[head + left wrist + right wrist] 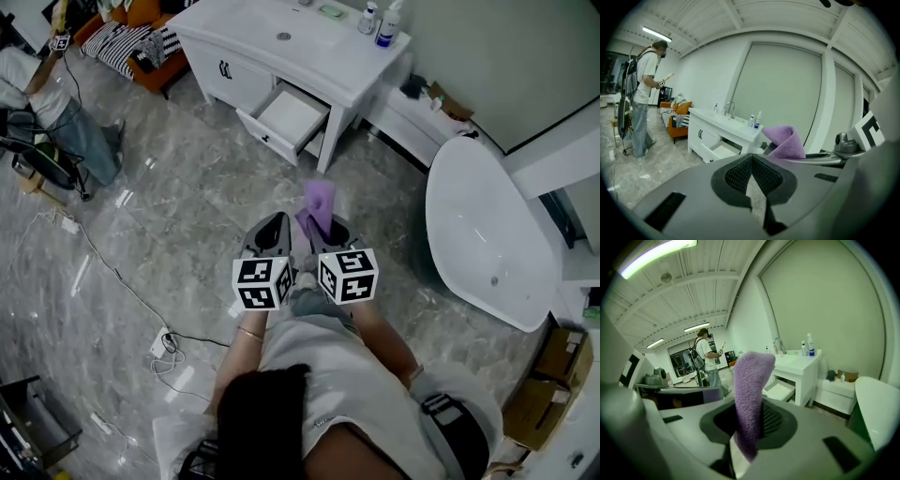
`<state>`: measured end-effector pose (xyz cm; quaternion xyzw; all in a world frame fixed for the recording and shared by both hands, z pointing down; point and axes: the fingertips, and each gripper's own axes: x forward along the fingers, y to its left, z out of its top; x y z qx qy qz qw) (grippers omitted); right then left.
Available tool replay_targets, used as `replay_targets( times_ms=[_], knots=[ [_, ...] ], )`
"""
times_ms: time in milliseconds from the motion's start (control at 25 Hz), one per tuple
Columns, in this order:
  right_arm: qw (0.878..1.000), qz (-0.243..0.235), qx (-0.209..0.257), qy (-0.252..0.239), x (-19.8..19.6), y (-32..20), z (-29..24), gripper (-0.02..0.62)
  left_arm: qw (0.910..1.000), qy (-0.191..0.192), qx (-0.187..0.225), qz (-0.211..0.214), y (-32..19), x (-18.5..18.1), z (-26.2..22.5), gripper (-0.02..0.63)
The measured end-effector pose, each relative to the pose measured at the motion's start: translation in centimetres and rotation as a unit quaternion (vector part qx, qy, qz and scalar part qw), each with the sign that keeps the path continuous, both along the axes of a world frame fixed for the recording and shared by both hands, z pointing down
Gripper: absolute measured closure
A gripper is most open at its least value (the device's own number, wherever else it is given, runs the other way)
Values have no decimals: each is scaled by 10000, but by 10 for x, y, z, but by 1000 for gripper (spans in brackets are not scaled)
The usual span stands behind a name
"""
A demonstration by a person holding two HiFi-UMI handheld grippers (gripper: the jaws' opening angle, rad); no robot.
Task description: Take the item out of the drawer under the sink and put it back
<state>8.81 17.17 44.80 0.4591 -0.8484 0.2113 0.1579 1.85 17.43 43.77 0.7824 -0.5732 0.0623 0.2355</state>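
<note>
Upper centre, the white vanity [239,28] has its drawer [292,114] pulled open and bare, so we judge the take-out done. Mid-frame, our left gripper [275,228] is closed on nothing; our right gripper [325,228] pinches the purple cloth [320,201]. Returning it remains.

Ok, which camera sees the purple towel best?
The right gripper view: the purple towel fills its middle, pinched upright in the right hand-held gripper. The head view shows it small, poking out ahead of that gripper. The left gripper view catches only its folded top.
</note>
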Motion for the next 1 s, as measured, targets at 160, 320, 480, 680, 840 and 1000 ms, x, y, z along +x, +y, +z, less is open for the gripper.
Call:
replay_targets(
  times_ms=[160, 320, 480, 680, 840, 1000],
  knots=[
    [9998, -221, -6, 11, 2, -33, 1, 506, 9998, 91, -14, -162, -30, 5, -1, 602],
    [9994, -339, 20, -33, 1, -49, -2, 506, 9998, 46, -28, -199, -45, 9, -3, 602],
    [9994, -333, 60, -113, 3, -57, -5, 506, 9998, -42, -32, -192, -54, 12, -3, 602],
    [9995, -265, 77, -144, 15, -61, -3, 506, 9999, -86, 28, -88, -61, 28, -2, 603],
    [9997, -217, 63, -126, 21, -66, -2, 506, 9998, -116, 114, -110, -63, 33, -6, 602],
    [9997, -203, 90, -54, 20, -72, 0, 506, 9998, -106, 116, -125, -69, 29, -2, 603]
  ],
)
